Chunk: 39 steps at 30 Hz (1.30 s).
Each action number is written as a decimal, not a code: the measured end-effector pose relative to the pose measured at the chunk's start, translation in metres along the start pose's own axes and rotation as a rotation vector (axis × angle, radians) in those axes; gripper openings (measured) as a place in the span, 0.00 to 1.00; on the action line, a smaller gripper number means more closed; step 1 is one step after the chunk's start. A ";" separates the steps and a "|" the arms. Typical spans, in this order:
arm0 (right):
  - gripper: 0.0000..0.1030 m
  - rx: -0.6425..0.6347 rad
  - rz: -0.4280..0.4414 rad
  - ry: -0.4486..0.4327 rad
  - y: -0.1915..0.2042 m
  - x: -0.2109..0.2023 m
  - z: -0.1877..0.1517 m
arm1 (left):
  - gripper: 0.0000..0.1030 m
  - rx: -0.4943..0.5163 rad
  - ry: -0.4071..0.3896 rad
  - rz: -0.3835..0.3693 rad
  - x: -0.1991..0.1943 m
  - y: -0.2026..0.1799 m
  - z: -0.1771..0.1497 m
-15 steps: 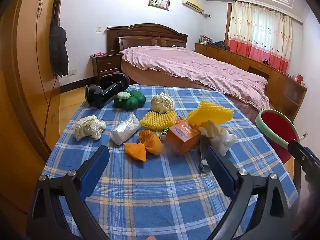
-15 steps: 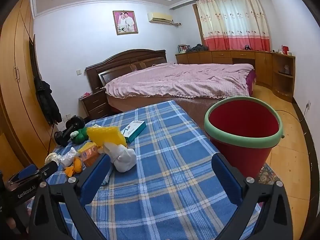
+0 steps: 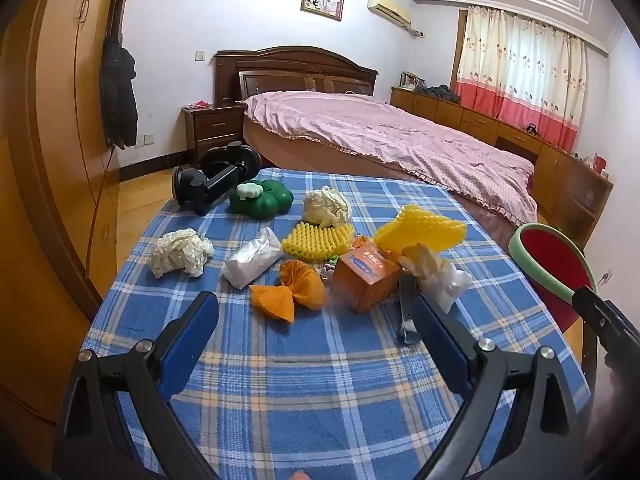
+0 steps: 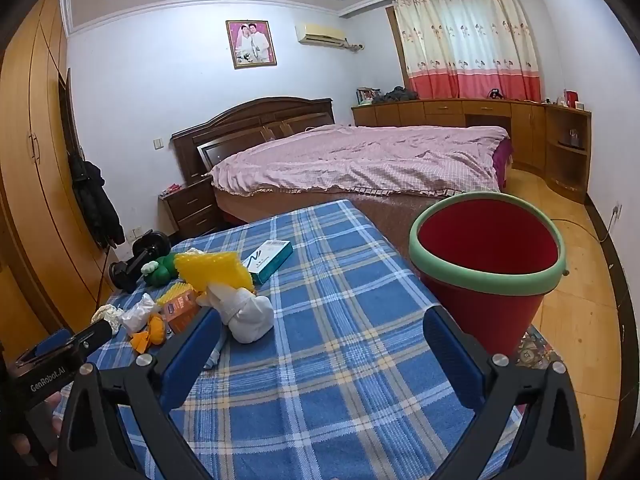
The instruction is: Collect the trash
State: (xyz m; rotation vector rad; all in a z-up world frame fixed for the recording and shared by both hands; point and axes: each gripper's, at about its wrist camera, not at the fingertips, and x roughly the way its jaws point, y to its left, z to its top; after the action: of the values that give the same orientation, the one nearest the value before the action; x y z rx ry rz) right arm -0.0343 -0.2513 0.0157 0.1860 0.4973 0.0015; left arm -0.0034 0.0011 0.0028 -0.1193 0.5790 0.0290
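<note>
Trash lies on the blue plaid tablecloth (image 3: pixel 320 384): a crumpled white paper (image 3: pixel 180 253), a clear plastic bag (image 3: pixel 252 258), an orange wrapper (image 3: pixel 292 290), an orange box (image 3: pixel 366 276), yellow foam pieces (image 3: pixel 318 240), a cream paper ball (image 3: pixel 326 207) and a white bundle (image 3: pixel 438 276). My left gripper (image 3: pixel 314 340) is open and empty, hovering just before the orange wrapper. My right gripper (image 4: pixel 320 354) is open and empty above the table, with the white bundle (image 4: pixel 248 316) near its left finger. A red bucket with a green rim (image 4: pixel 486 264) stands beside the table's right edge.
A green toy (image 3: pixel 262 200) and a black dumbbell-like device (image 3: pixel 212 182) sit at the table's far left. A teal-white box (image 4: pixel 270 260) lies mid-table. A grey tool (image 3: pixel 408 308) lies by the orange box. Bed (image 4: pixel 360 164), wardrobe (image 4: pixel 32 168) and cabinets surround the table.
Both grippers have shifted only slightly; the objects on the table lie as before. Both stay open.
</note>
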 end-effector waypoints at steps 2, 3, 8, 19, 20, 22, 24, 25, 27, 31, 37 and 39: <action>1.00 0.000 0.002 0.000 -0.002 -0.001 -0.002 | 0.94 -0.007 0.004 -0.002 0.000 0.004 0.001; 1.00 0.001 0.004 -0.002 -0.003 -0.001 -0.002 | 0.94 -0.009 0.004 -0.003 0.001 0.005 0.001; 1.00 0.005 0.006 -0.002 -0.004 -0.004 -0.002 | 0.94 -0.012 0.004 0.000 0.000 0.007 0.001; 1.00 0.009 0.006 0.002 -0.003 -0.005 -0.001 | 0.94 -0.016 0.004 0.000 0.000 0.008 0.002; 1.00 0.010 0.008 0.002 -0.004 -0.005 -0.001 | 0.94 -0.015 0.005 0.000 0.000 0.008 0.002; 1.00 0.013 0.008 0.005 -0.005 -0.005 -0.001 | 0.94 -0.020 0.004 0.000 0.000 0.009 0.002; 1.00 0.016 0.010 0.008 -0.005 -0.006 -0.001 | 0.94 -0.027 0.005 0.002 0.000 0.010 0.002; 1.00 0.017 0.011 0.007 -0.005 -0.006 -0.001 | 0.94 -0.031 0.004 0.003 0.000 0.012 0.001; 1.00 0.016 0.009 0.006 -0.005 -0.005 -0.002 | 0.94 -0.034 0.005 0.005 0.000 0.012 0.001; 1.00 0.017 0.008 0.007 -0.006 -0.005 -0.002 | 0.94 -0.037 0.006 0.005 0.000 0.013 0.000; 1.00 0.018 0.010 0.007 -0.006 -0.006 -0.002 | 0.94 -0.037 0.005 0.004 0.000 0.013 0.000; 1.00 0.019 0.011 0.008 -0.006 -0.007 -0.001 | 0.94 -0.037 0.005 0.005 0.000 0.013 0.000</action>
State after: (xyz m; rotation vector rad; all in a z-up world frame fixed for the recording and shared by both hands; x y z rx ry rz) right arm -0.0410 -0.2573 0.0165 0.2073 0.5048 0.0086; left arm -0.0038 0.0139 0.0013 -0.1543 0.5838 0.0440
